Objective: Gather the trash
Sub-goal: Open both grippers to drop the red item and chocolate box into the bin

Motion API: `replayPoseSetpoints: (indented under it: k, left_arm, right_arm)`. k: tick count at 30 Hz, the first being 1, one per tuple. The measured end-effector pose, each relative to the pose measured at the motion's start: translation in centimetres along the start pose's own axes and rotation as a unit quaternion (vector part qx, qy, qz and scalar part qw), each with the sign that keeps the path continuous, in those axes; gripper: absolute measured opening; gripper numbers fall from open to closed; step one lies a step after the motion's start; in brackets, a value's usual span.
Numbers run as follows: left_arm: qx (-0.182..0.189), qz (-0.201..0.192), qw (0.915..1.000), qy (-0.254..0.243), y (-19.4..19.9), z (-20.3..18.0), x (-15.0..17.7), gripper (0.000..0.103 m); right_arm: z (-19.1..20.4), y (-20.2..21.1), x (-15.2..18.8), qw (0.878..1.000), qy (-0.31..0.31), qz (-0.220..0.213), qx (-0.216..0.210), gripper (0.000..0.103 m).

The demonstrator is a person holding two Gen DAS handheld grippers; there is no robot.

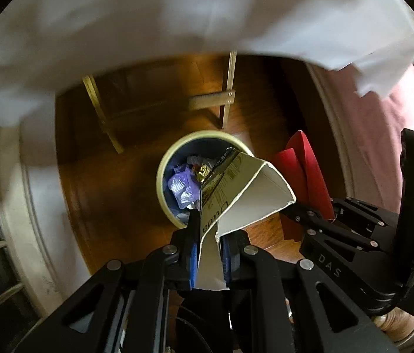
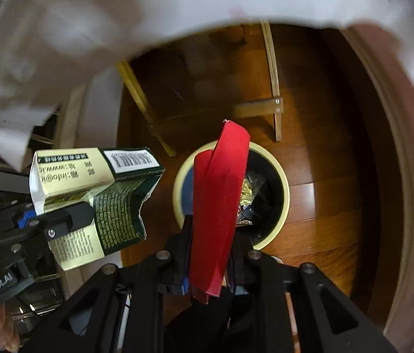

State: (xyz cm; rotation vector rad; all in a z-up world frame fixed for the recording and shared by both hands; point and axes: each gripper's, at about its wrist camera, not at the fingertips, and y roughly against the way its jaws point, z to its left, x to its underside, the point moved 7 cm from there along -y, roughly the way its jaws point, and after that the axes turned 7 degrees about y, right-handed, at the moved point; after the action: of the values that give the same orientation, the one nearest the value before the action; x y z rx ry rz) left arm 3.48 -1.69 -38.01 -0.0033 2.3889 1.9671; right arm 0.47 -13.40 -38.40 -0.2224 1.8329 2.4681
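Torn cream-and-dark-green printed cardboard carton [image 1: 236, 188], flattened at one end, clamped between the blue-padded jaws of the left gripper [image 1: 209, 253]; it projects upward over the near rim of the round cream-rimmed waste bin [image 1: 162, 182] below. In the right wrist view the same carton [image 2: 95, 194] appears at left, barcode panel uppermost, held clear of the bin. Folded red paper envelope [image 2: 218, 206], clamped between the jaws of the right gripper [image 2: 210, 267]; it stands nearly upright and overlaps the left half of the bin's opening [image 2: 283, 206]. The bin holds crumpled lilac plastic wrapping [image 1: 183, 185] and a gold foil wrapper [image 2: 248, 191]. The bin stands on a brown wooden plank floor [image 2: 324, 220]. Beyond it, the pale wooden legs and crossbar of a frame [image 2: 276, 111]. A blurred white cloth [image 1: 177, 11] hangs across the top of both views.
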Motion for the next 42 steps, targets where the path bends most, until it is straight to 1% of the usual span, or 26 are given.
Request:
replayPoseSetpoints:
  k: [4, 8, 9, 11, 13, 15, 20, 21, 22, 23, 24, 26, 28, 32, 39, 42]
  left_arm:
    - [0.003, 0.01, 0.9999, 0.004, -4.5, -0.1, 0.2, 0.013]
    - [0.0, 0.016, 0.9998, 0.006, -7.9, -0.2, 0.0, 0.015]
    - [-0.001, 0.017, 0.9998, 0.006, -8.4, 0.0, -0.1, 0.017]
    - [-0.004, 0.017, 0.9998, 0.008, -9.6, 0.1, -0.2, 0.028]
    - [-0.016, 0.012, 0.9998, 0.009, -9.8, 0.7, -0.5, 0.059]
    - [-0.027, -0.001, 0.9996, 0.012, -9.9, 1.2, -0.7, 0.069]
    - [-0.03, 0.0, 0.9991, 0.03, -9.9, 2.6, -1.2, 0.082]
    - [-0.033, -0.001, 0.9989, 0.034, -9.7, 2.8, -1.3, 0.09]
    - [-0.036, -0.003, 0.9986, 0.037, -9.7, 3.2, -1.4, 0.098]
    - [-0.041, -0.008, 0.9982, 0.043, -9.6, 3.7, -1.5, 0.1]
    - [-0.043, -0.011, 0.998, 0.045, -9.5, 4.0, -1.6, 0.1]
    - [-0.05, -0.015, 0.9972, 0.053, -8.9, 4.9, -1.7, 0.101]
    - [-0.054, -0.017, 0.9965, 0.062, -8.5, 5.6, -1.5, 0.102]
    - [-0.056, -0.023, 0.9956, 0.072, -7.3, 6.3, -1.5, 0.102]
    - [-0.043, -0.029, 0.9959, 0.074, -4.7, 5.6, -1.5, 0.102]
    - [-0.038, -0.036, 0.9963, 0.068, -2.5, 4.8, -1.5, 0.102]
  right_arm:
    - [-1.9, -3.9, 0.6, 1.0, -0.016, 0.006, -0.004, 0.019]
    - [-3.2, -7.2, 0.9, 1.0, -0.023, 0.014, -0.006, 0.021]
    - [-3.3, -7.7, 1.0, 1.0, -0.023, 0.016, -0.006, 0.021]
    - [-3.7, -8.9, 0.9, 1.0, -0.023, 0.018, -0.008, 0.022]
    - [-3.8, -9.4, 0.5, 0.999, -0.024, 0.019, -0.009, 0.022]
    - [-4.0, -9.8, 0.3, 0.999, -0.026, 0.02, -0.012, 0.023]
    - [-3.6, -10.5, -0.1, 0.999, -0.02, 0.021, -0.02, 0.025]
    - [-3.5, -10.5, -0.2, 0.999, -0.019, 0.021, -0.022, 0.027]
    - [-3.4, -10.5, -0.3, 0.999, -0.019, 0.02, -0.023, 0.032]
    - [-3.4, -10.5, -0.4, 0.999, -0.02, 0.02, -0.024, 0.038]
    - [-3.4, -10.5, -0.4, 0.999, -0.023, 0.02, -0.028, 0.042]
    - [-3.3, -10.5, -0.6, 0.999, -0.028, 0.02, -0.035, 0.055]
    - [-3.1, -10.4, -0.8, 0.999, -0.03, 0.02, -0.038, 0.061]
    - [-2.7, -9.7, -1.0, 0.999, -0.024, 0.019, -0.031, 0.069]
    - [-2.0, -7.2, -1.0, 0.999, -0.024, 0.015, -0.03, 0.07]
    - [-1.7, -5.4, -0.9, 0.999, -0.024, 0.011, -0.03, 0.07]
